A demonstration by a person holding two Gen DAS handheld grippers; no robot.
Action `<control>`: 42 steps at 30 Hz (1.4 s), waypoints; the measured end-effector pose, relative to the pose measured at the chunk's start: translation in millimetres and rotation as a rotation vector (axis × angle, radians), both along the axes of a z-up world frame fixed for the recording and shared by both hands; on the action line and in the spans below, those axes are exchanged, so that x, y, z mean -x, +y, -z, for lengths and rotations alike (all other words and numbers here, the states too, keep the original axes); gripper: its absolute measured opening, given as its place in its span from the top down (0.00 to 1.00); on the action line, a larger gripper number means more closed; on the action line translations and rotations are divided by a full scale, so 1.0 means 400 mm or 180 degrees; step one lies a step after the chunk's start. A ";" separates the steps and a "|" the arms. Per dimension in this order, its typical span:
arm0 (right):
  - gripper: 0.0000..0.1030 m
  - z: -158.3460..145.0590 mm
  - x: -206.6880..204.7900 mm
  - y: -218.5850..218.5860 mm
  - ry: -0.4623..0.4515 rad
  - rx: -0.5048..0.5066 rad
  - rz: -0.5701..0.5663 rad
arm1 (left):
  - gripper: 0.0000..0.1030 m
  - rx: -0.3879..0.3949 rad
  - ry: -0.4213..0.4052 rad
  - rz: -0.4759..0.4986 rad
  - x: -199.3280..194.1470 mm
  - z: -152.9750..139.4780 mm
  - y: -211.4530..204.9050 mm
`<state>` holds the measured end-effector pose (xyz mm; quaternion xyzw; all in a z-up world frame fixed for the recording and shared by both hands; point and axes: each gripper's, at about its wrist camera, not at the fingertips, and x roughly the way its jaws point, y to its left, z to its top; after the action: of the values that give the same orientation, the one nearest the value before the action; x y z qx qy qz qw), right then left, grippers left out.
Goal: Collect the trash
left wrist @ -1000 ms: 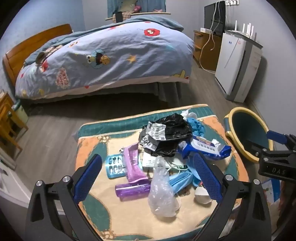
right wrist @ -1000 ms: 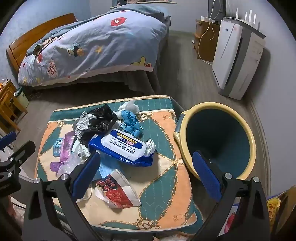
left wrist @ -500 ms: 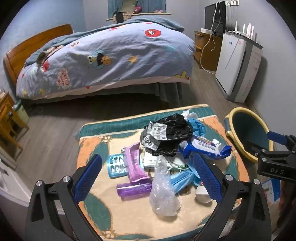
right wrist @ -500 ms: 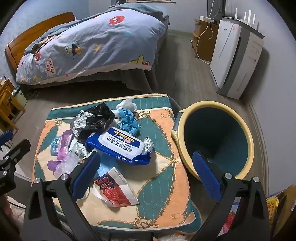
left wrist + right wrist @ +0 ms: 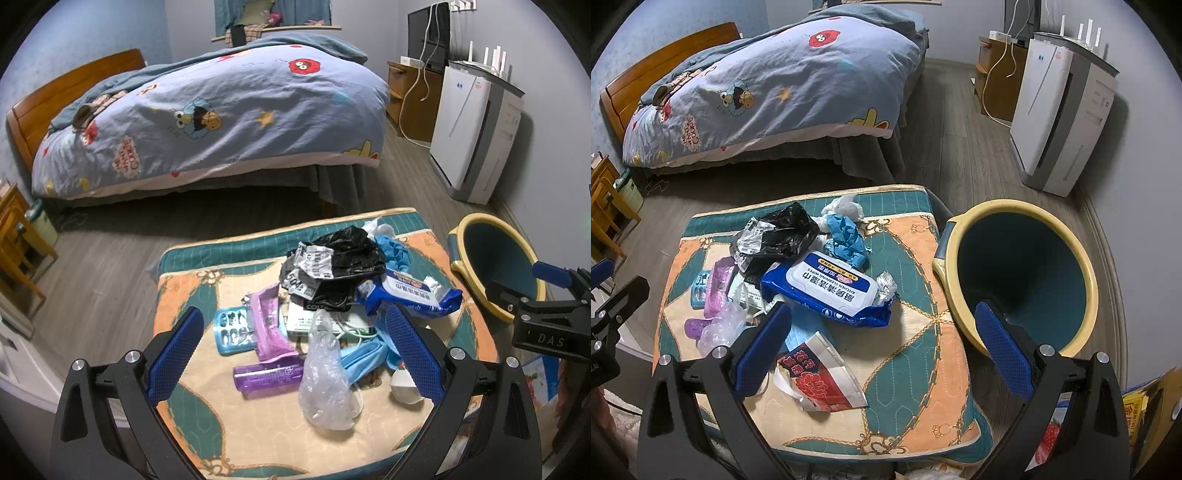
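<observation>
Barely anything has shifted in the last second: my left gripper (image 5: 291, 354) and right gripper (image 5: 882, 345) both hover released above the untouched litter pile (image 5: 332, 295) on the patterned cushion (image 5: 916, 350), yellow-rimmed teal bucket (image 5: 1019, 273) waiting alongside.

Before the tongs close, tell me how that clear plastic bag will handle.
The clear plastic bag looks thin and crumpled, so probably floppy and very light. Its glossy film may slip. It overlaps the purple tube, so lifting might nudge that.
</observation>
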<state>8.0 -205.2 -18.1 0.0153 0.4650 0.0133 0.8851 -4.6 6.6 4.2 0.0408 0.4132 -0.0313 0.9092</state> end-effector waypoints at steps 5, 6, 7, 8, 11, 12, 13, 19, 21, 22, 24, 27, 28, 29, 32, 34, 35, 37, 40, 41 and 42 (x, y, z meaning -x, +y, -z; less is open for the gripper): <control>0.05 0.002 0.002 -0.002 -0.0008 -0.0003 0.0002 | 0.05 -0.0002 0.0000 0.0001 0.000 0.000 0.000; 0.05 0.001 0.001 -0.001 -0.0003 0.0000 0.0001 | 0.05 -0.0003 0.0000 0.0001 0.000 0.001 0.000; 0.05 0.001 0.001 -0.002 0.0001 0.0000 0.0004 | 0.05 -0.0004 0.0000 0.0001 0.001 0.000 0.000; 0.05 0.002 0.000 -0.002 0.0005 -0.0002 0.0006 | 0.05 -0.0006 -0.0003 -0.0001 0.000 0.001 0.000; 0.05 0.003 -0.001 -0.003 0.0012 0.0001 0.0011 | 0.05 -0.0007 0.0000 -0.0001 0.000 0.001 -0.001; 0.05 0.003 -0.001 -0.003 0.0013 0.0002 0.0014 | 0.05 -0.0008 -0.0002 0.0000 0.000 0.001 -0.001; 0.05 0.003 -0.002 -0.004 0.0017 -0.0003 0.0016 | 0.05 -0.0006 -0.0001 0.0000 0.001 0.000 0.000; 0.05 0.005 0.000 -0.006 0.0028 -0.0001 0.0032 | 0.05 -0.0004 0.0003 0.0002 0.002 -0.001 0.001; 0.05 0.006 0.000 -0.006 0.0036 -0.0003 0.0034 | 0.05 -0.0002 0.0014 -0.0001 0.004 0.000 0.002; 0.05 0.007 0.000 -0.005 0.0038 -0.0002 0.0033 | 0.05 -0.0009 0.0009 -0.0002 0.004 0.000 0.002; 0.05 0.008 0.001 -0.005 0.0042 0.0000 0.0036 | 0.05 -0.0003 0.0009 0.0001 0.004 0.000 0.002; 0.05 0.008 -0.001 -0.004 0.0042 -0.0003 0.0035 | 0.05 -0.0007 0.0011 0.0002 0.004 0.001 0.002; 0.05 0.009 0.000 -0.004 0.0043 -0.0005 0.0037 | 0.05 -0.0008 0.0010 0.0003 0.004 0.001 0.002; 0.05 0.010 0.001 -0.004 0.0045 -0.0007 0.0038 | 0.05 -0.0007 0.0009 0.0002 0.004 0.001 0.002; 0.05 0.009 0.000 -0.004 0.0047 0.0002 0.0035 | 0.05 -0.0010 0.0010 0.0000 0.004 0.001 0.002; 0.05 0.010 -0.001 -0.006 0.0052 -0.0003 0.0041 | 0.05 -0.0006 0.0012 0.0001 0.004 0.000 0.002; 0.05 0.011 0.000 -0.006 0.0054 -0.0005 0.0043 | 0.05 -0.0008 0.0011 0.0001 0.004 0.001 0.002; 0.05 0.012 -0.001 -0.007 0.0059 -0.0007 0.0045 | 0.05 -0.0010 0.0012 0.0003 0.004 0.000 0.002; 0.05 0.015 0.003 -0.006 0.0069 -0.0008 0.0043 | 0.05 -0.0011 0.0010 0.0002 0.004 0.001 0.002; 0.05 0.016 0.004 -0.006 0.0073 -0.0008 0.0042 | 0.05 -0.0009 0.0010 0.0002 0.004 0.001 0.002; 0.05 0.014 0.000 -0.007 0.0073 -0.0010 0.0040 | 0.05 -0.0009 0.0012 0.0003 0.003 0.001 0.001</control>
<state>8.1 -208.0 -23.8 0.0198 0.4751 0.0084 0.8797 -5.9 7.2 3.9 0.0422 0.4149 -0.0312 0.9084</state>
